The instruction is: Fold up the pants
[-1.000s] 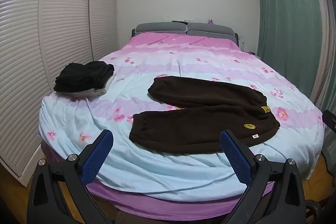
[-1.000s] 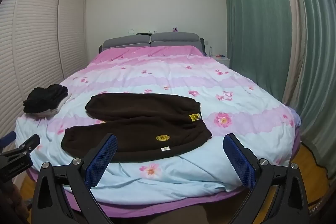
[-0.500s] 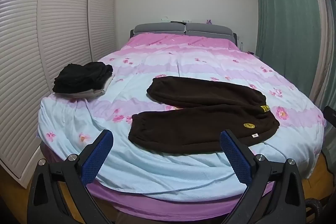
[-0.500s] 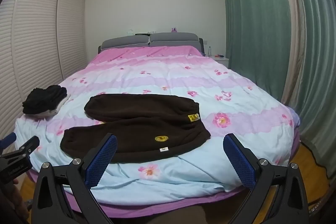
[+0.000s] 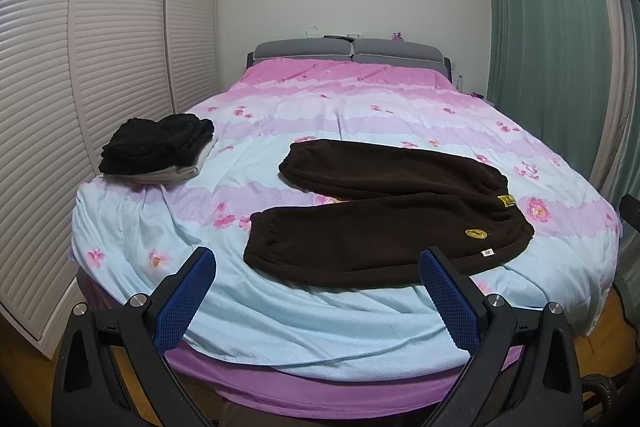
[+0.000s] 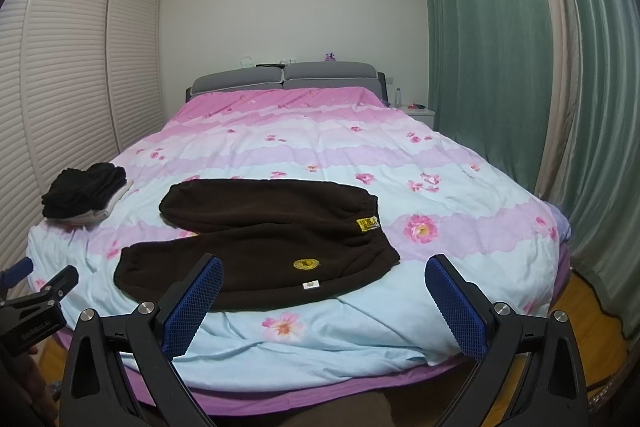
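Observation:
Dark brown fleece pants (image 5: 384,211) lie flat on the bed, waist to the right with yellow patches, both legs spread apart and pointing left. They also show in the right wrist view (image 6: 260,239). My left gripper (image 5: 318,291) is open and empty, in front of the bed's foot edge, short of the near leg. My right gripper (image 6: 324,299) is open and empty, in front of the waist end. The left gripper's side (image 6: 36,303) shows at the right view's left edge.
The bed (image 5: 280,323) has a pink and light-blue floral cover. A stack of folded dark and grey clothes (image 5: 156,147) sits at the bed's left edge. Louvered closet doors (image 5: 80,67) stand left; green curtains (image 6: 500,67) hang right.
Both grippers have drifted slightly back and down from the bed. The pants have not moved.

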The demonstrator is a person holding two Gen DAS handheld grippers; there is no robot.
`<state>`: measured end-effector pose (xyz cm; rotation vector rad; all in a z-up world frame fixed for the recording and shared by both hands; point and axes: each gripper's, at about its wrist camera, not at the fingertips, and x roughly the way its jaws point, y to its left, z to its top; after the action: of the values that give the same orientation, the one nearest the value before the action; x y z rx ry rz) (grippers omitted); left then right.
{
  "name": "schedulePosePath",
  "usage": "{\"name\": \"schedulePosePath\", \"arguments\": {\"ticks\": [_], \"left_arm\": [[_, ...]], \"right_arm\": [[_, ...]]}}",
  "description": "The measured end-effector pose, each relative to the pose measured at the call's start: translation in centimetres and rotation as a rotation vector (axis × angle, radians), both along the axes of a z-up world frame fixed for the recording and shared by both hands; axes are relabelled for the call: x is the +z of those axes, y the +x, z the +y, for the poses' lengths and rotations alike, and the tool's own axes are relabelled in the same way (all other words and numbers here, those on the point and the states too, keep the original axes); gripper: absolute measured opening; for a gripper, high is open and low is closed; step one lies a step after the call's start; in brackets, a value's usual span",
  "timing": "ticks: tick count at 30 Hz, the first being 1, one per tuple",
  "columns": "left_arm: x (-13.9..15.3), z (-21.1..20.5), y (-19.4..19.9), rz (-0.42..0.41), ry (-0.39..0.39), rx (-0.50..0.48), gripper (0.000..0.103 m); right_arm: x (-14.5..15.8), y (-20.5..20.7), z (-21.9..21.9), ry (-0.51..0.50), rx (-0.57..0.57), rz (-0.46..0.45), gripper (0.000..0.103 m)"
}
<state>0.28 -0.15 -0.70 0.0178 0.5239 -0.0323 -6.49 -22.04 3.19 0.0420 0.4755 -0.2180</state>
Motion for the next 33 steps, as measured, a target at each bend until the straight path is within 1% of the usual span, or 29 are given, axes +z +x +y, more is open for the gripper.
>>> {"name": "schedulePosePath", "arguments": {"ticks": [33], "left_arm": [[0.6,-0.13,0.01,0.001,-0.003,-0.005,0.103]], "right_arm": [[-0.1,-0.08,-0.16,0.003,-0.003,-0.004,0.102]]}}
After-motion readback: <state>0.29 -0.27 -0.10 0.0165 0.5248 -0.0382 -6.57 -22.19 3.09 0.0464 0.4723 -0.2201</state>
